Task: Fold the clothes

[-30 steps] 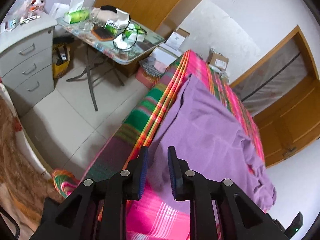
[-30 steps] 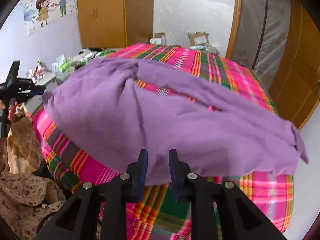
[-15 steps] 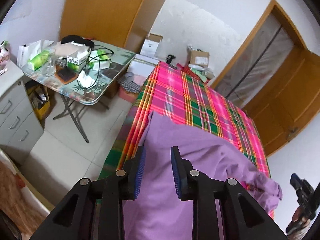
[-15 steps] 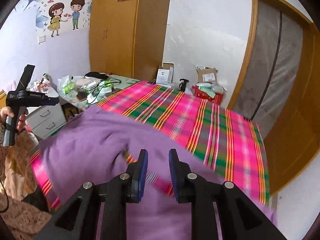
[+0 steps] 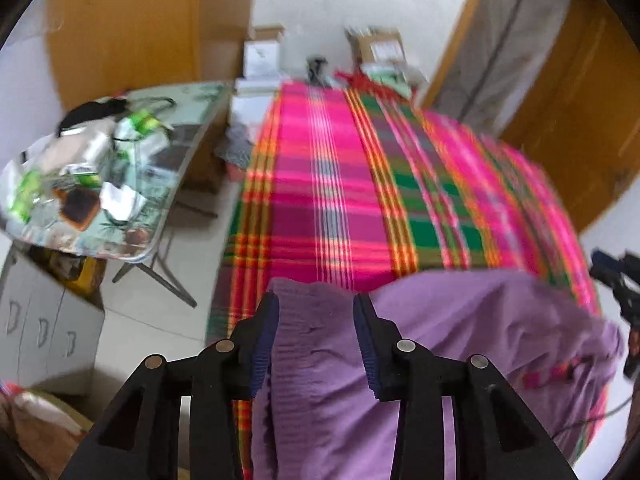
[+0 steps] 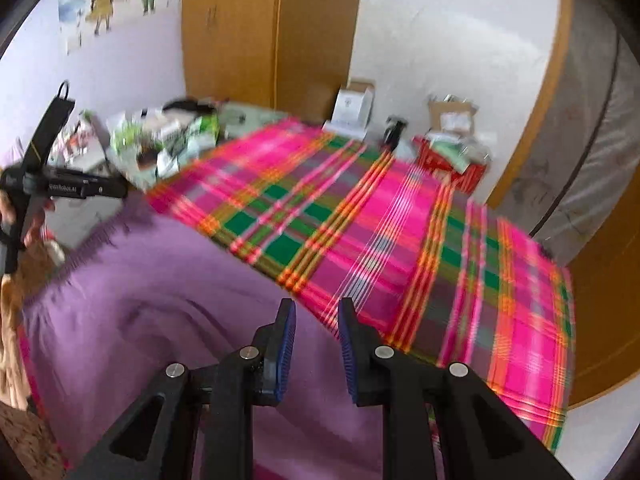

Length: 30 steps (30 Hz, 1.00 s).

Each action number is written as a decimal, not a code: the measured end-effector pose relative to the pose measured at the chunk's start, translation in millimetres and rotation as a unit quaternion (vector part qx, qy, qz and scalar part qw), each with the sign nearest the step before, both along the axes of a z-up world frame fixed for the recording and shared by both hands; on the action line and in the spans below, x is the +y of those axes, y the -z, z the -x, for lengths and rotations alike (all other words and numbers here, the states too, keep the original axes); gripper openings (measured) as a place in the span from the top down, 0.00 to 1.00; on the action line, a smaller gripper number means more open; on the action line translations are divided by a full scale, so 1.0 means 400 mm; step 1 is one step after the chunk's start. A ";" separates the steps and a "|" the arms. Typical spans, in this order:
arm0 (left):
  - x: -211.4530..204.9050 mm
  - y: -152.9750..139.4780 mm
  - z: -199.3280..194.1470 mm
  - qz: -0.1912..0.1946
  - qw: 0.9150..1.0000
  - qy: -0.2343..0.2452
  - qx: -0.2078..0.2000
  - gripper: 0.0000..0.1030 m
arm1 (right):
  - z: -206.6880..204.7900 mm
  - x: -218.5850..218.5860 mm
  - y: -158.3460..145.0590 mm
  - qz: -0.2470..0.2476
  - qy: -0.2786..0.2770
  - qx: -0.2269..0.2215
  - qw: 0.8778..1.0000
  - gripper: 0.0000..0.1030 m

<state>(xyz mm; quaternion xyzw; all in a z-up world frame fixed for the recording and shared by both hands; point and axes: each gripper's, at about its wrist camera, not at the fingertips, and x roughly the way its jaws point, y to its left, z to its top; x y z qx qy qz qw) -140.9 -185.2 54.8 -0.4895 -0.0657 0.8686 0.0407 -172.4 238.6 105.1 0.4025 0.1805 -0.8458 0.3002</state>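
Left gripper (image 5: 316, 312) held over near edge of purple garment (image 5: 440, 340); jaws seen apart, just opened wider, ribbed hem below gap, pads not pressed on cloth. Right gripper (image 6: 316, 320) seen with jaws apart, nothing clamped, garment edge beneath. Garment spread below both tools on plaid bed cover (image 6: 400, 220), stretching ahead. Cluttered table (image 5: 152, 236) seen ahead-left of left tool.
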 end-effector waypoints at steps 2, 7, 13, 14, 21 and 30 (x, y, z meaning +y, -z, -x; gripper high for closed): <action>-0.001 0.037 0.022 0.021 1.000 -0.004 -0.022 0.61 | 0.031 -0.005 0.045 0.002 -0.006 -0.027 1.000 0.70; -0.016 0.090 0.060 0.025 0.998 -0.010 -0.051 0.61 | 0.082 -0.018 0.123 -0.002 -0.028 -0.072 0.997 0.64; -0.012 0.118 0.084 -0.001 0.998 -0.006 -0.062 0.61 | 0.116 -0.050 0.181 -0.019 -0.046 -0.087 0.995 0.63; -0.013 0.121 0.086 -0.006 0.998 -0.007 -0.062 0.61 | 0.119 -0.055 0.187 -0.025 -0.045 -0.087 0.995 0.63; -0.015 0.110 0.088 -0.017 0.998 -0.015 -0.056 0.61 | 0.136 -0.067 0.209 -0.019 -0.051 -0.101 0.993 0.62; -0.031 0.119 0.094 -0.038 0.998 -0.037 -0.046 0.72 | 0.114 -0.113 0.200 -0.035 -0.078 -0.098 0.992 0.97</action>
